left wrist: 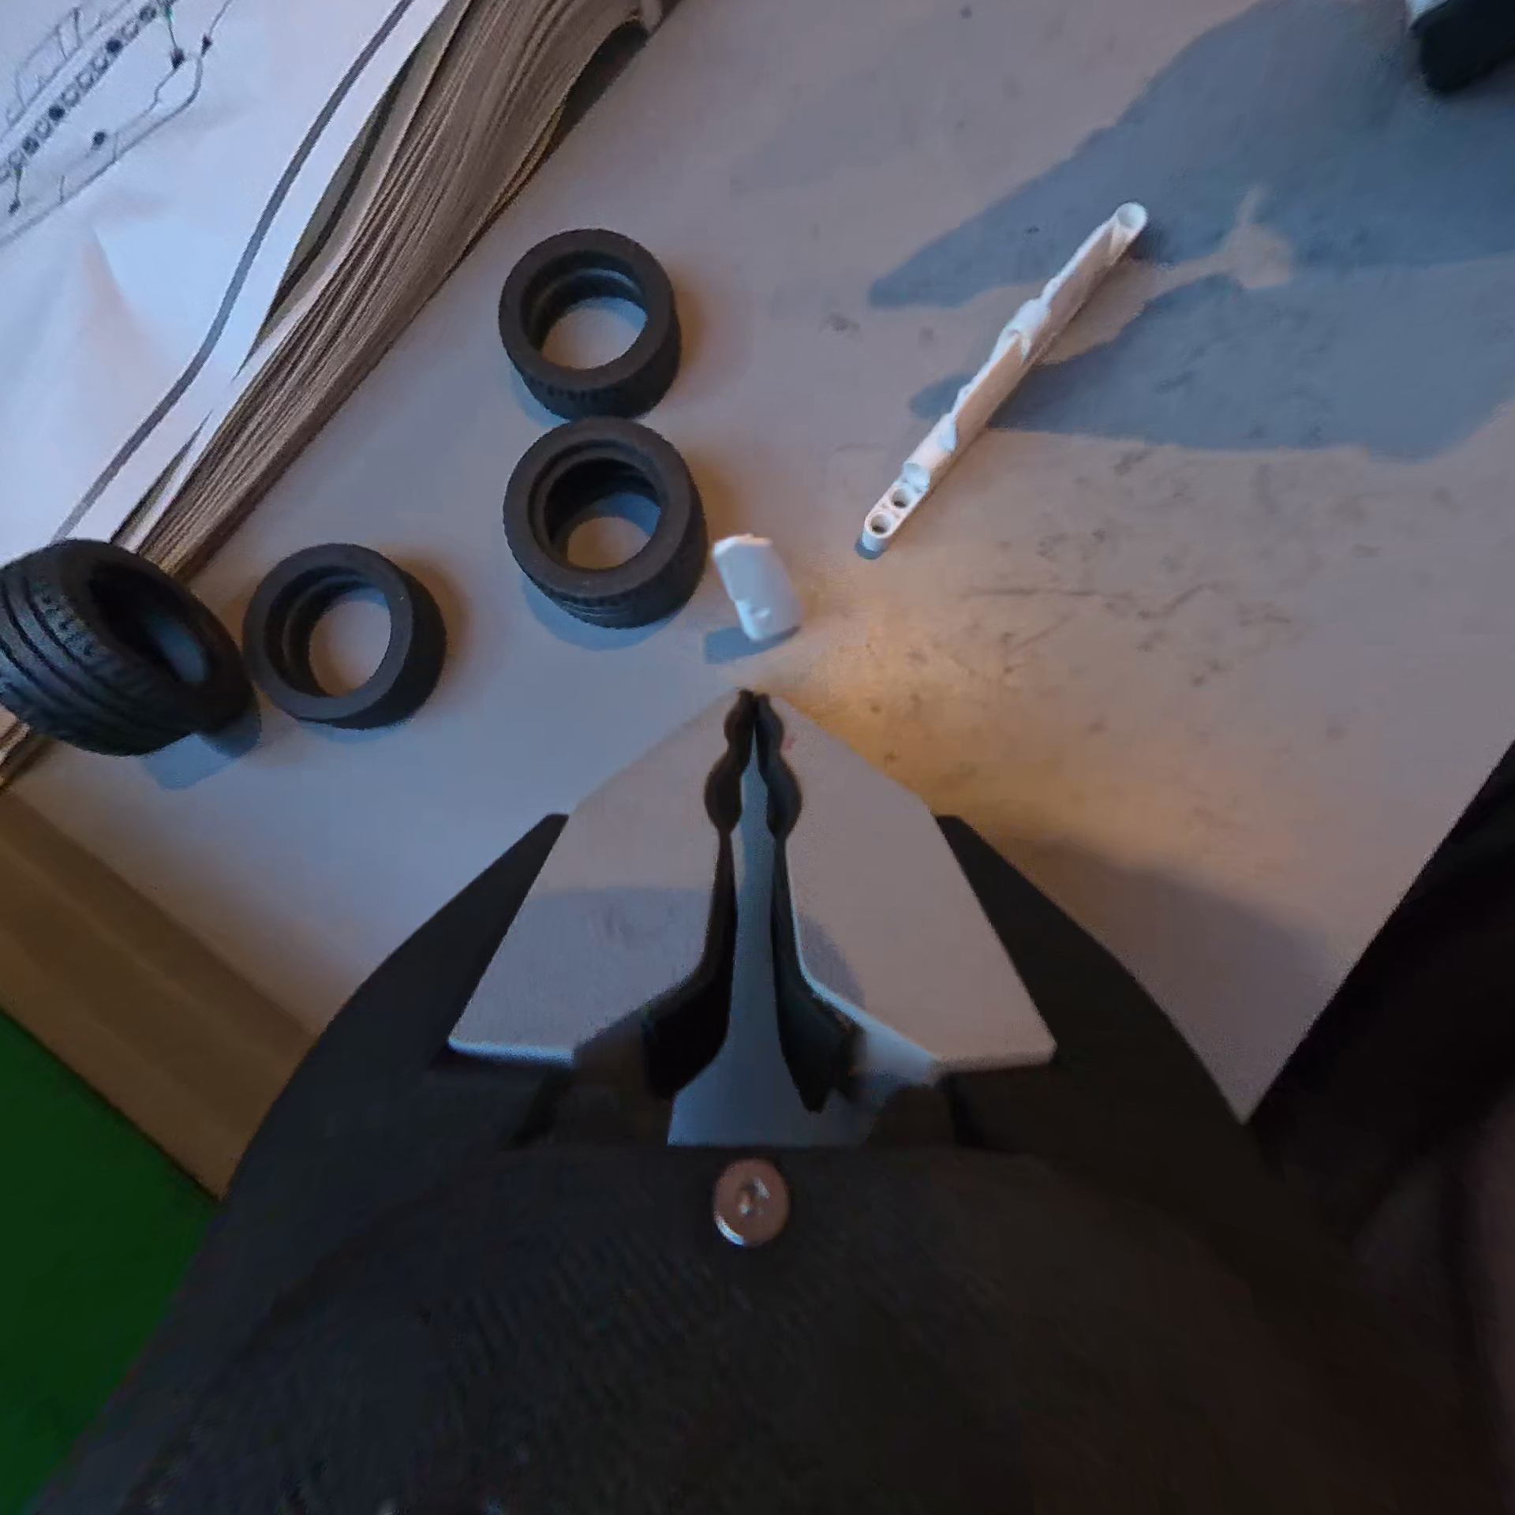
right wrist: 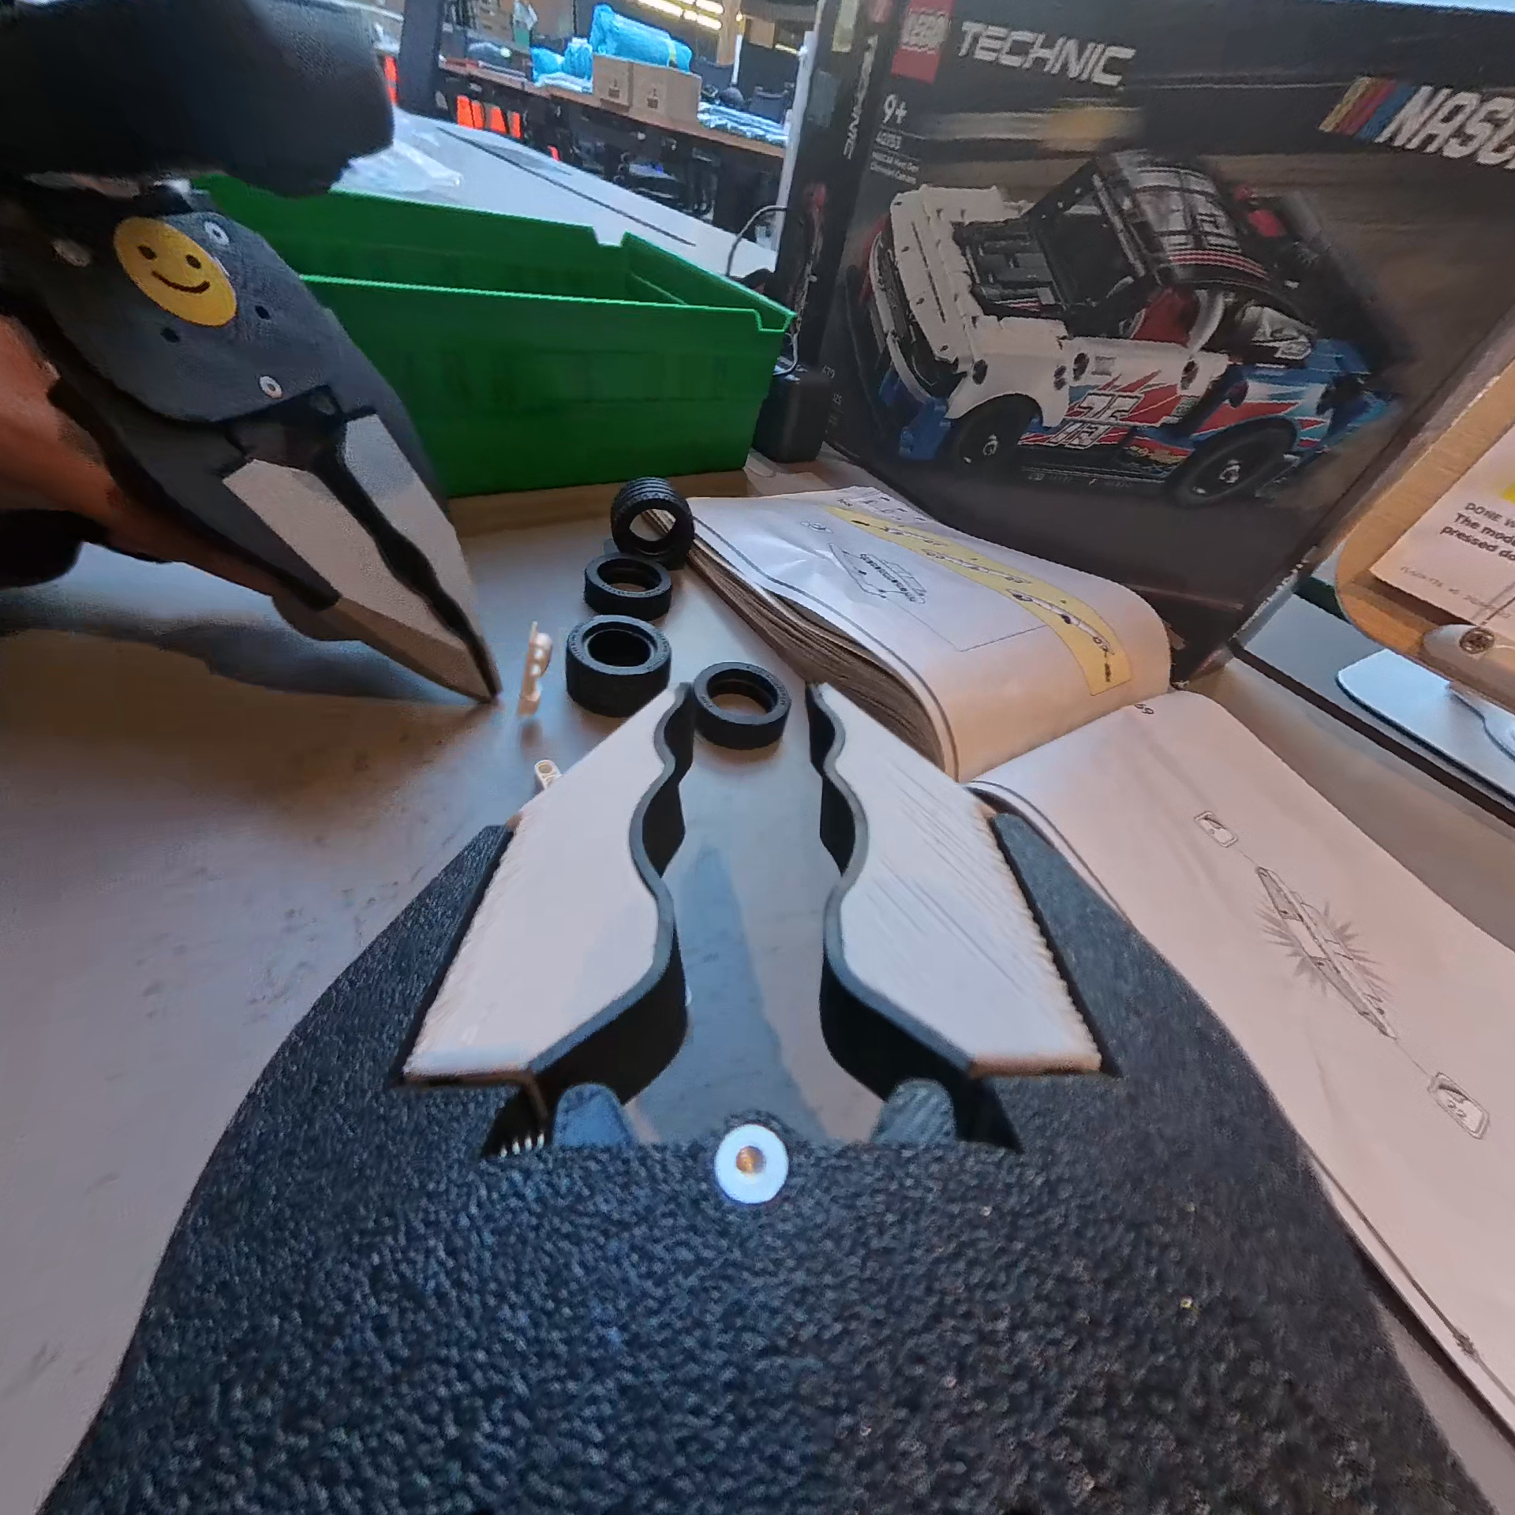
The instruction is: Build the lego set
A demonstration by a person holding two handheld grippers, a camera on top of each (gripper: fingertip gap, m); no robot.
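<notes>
My left gripper is shut and empty, its tips on the table just short of a small white piece. A long white beam lies to the right. Several black tyres lie on the left; the nearest is beside the white piece. In the right wrist view my right gripper is open and empty, low over the table, with one tyre just beyond its tips. The left gripper shows there, pointing down next to the white piece.
An open instruction booklet lies right of the tyres and also shows in the left wrist view. The set's box stands behind it. A green bin stands at the back left. The table edge runs at lower right. The left gripper's tips are roughly 15 cm from the right gripper's.
</notes>
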